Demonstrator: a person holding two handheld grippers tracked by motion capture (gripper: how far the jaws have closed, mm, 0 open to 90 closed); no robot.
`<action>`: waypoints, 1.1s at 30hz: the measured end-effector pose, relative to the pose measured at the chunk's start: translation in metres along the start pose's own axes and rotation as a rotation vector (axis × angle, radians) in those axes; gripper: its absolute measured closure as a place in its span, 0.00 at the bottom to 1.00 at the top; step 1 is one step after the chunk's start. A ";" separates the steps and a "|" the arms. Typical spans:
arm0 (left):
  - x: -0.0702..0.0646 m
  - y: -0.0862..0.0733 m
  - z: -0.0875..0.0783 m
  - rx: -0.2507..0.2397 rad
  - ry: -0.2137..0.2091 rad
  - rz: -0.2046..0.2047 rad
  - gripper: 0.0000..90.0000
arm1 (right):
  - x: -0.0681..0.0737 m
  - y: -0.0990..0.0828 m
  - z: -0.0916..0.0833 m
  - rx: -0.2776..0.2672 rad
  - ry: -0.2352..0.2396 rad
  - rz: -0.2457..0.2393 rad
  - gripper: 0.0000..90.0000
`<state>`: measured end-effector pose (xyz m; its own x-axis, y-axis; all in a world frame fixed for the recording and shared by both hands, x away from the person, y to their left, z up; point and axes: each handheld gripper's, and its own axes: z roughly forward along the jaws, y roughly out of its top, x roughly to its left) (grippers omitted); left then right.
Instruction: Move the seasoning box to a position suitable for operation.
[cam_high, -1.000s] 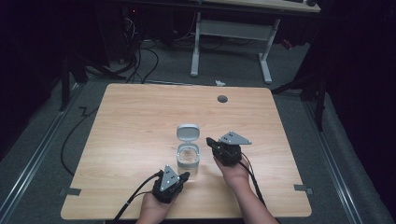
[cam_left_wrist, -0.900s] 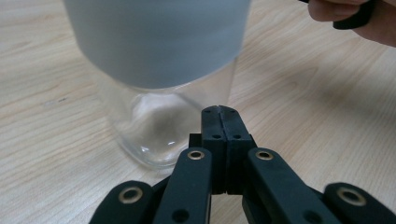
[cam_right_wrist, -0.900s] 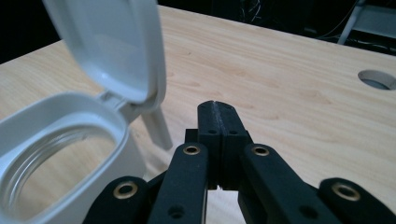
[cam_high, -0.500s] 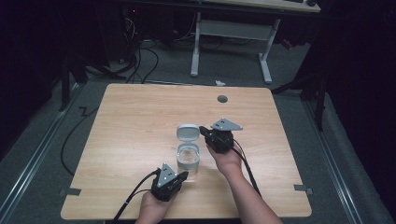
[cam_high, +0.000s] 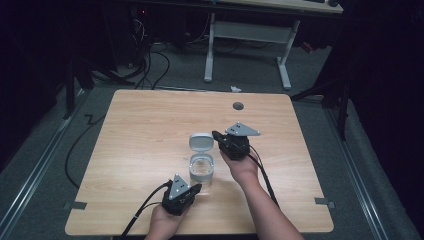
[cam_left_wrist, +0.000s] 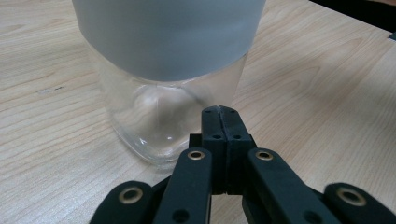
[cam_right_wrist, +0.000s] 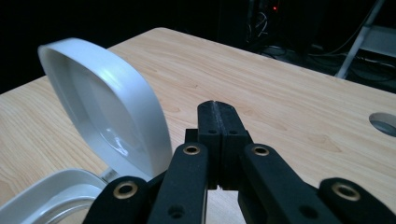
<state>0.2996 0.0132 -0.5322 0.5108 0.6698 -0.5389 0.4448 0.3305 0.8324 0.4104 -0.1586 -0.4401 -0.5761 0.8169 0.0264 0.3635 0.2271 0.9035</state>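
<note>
Clear glossy jar (cam_left_wrist: 159, 116) (matt grey band) on smooth wood-grain table (cam_high: 150, 125).

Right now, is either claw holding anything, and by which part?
Nothing is held. Left claw is shut and empty at the clear container base; right claw is shut and empty beside the open lid.

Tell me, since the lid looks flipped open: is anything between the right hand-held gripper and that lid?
Nothing visible: the right hand-held gripper, jaws shut, sits just beside the open lid of the jar.
</note>
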 end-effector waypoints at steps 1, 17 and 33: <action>0.000 0.000 0.000 -0.001 0.001 0.000 1.00 | 0.001 0.001 -0.001 -0.003 0.000 -0.010 1.00; 0.000 0.000 0.000 -0.007 -0.002 -0.003 1.00 | 0.020 -0.002 -0.022 -0.036 0.024 -0.072 1.00; -0.001 0.000 0.000 -0.008 -0.005 -0.003 1.00 | 0.045 -0.032 -0.044 -0.039 0.065 -0.090 1.00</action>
<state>0.2991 0.0132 -0.5316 0.5131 0.6658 -0.5416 0.4404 0.3374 0.8320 0.3408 -0.1522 -0.4492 -0.6522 0.7575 -0.0291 0.2800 0.2764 0.9193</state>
